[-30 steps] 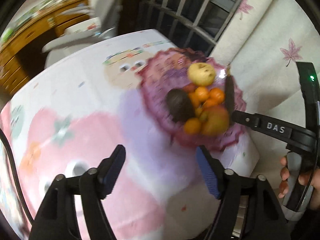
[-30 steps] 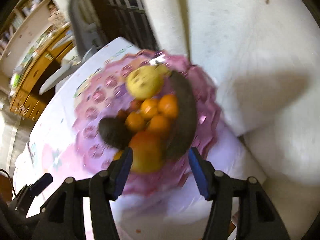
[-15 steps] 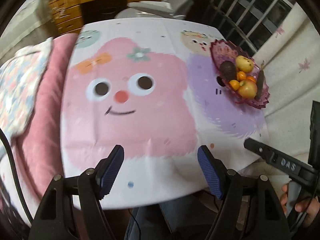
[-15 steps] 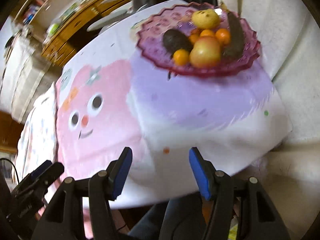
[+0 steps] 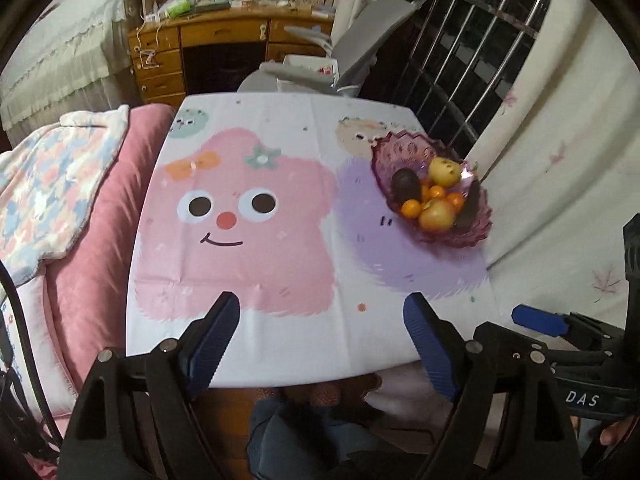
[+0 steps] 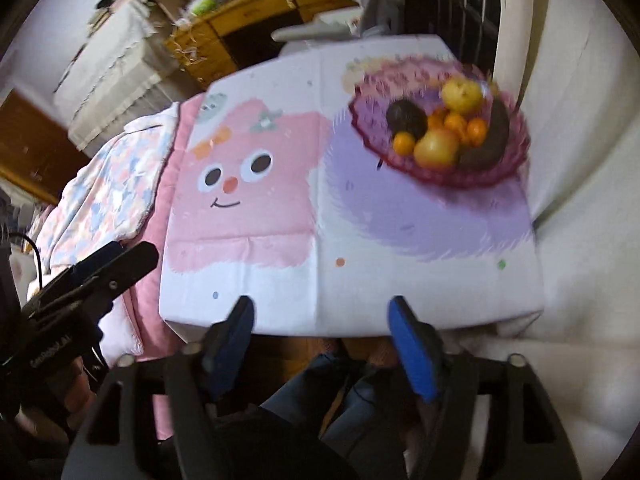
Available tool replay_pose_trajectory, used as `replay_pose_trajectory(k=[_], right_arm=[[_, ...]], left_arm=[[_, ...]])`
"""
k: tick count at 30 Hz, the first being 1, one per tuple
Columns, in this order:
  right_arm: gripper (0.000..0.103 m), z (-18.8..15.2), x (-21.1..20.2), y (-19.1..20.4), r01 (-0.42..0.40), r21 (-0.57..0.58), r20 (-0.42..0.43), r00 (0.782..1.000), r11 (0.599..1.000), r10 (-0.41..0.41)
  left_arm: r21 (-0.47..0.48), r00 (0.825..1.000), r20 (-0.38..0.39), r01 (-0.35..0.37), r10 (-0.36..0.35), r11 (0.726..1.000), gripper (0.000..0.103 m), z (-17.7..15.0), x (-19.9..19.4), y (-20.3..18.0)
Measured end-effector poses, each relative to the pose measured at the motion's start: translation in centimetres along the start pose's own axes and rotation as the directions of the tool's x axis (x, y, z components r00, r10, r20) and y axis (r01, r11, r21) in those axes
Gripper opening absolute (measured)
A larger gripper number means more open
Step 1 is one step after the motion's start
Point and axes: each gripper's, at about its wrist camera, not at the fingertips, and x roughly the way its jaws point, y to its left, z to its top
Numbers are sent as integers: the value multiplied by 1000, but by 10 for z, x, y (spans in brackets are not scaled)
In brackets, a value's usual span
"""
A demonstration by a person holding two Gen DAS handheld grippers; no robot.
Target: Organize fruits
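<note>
A purple glass bowl [image 5: 384, 152] [image 6: 368, 96] sits at the table's far right corner. It holds a yellow pear [image 5: 444, 171], a dark avocado [image 5: 406, 185], several small oranges [image 5: 411, 208], an apple [image 5: 437, 218] [image 6: 436, 148] and a dark long fruit [image 5: 470, 204]. My left gripper [image 5: 320, 312] hangs over the table's near edge, its jaws opening with nothing between them. My right gripper [image 6: 320, 312] hovers at the near edge too, its jaws opening and empty. Both are well back from the bowl.
The table [image 5: 248, 344] wears a cloth with a pink cartoon face. A pink cushion with a patterned blanket [image 5: 48, 176] lies at left. A grey chair [image 5: 348, 52] and wooden desk [image 5: 208, 40] stand behind. White curtain [image 5: 560, 140] hangs at right. A person's knees [image 5: 320, 396] are below.
Both grippers pulled back and up from over the fruit bowl to the table's near edge, so the whole table shows. Both sets of jaws stand wider than before.
</note>
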Motion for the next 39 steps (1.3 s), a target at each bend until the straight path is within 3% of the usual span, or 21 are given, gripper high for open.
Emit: replay_pose_trajectory(k=[9,11,15,21,24,39], right_arm=[[80,-12,-58,-5,-7,-61,112,994,998,13],[81,-20,-64,-6,-14,-51,144,989,999,21],[90,-28,-62,-7,-14,-58,162,987,998,23],[98,-33,-52,-16,-19,-21,160,987,1000,22],[98,-31,-56,-18,-16,-31,186,982,999,21],[99,-25,-55,-22,-7,-69,176,984,998,19]], left_arm=[[-50,995,34,-97,99,994,95,-9,-37,-27],[-39,990,54,-126,128,991,103,-11,-43,-32],[-39,980,88,-173,176,984,103,-21,-47,-37],[-59,976,96,-188,193,980,103,-26,-43,-41],[-33,966,109,-233,235,972,103,-26,-43,-49],[-70,958,111,-260,266,963,103,-24,-41,-53]])
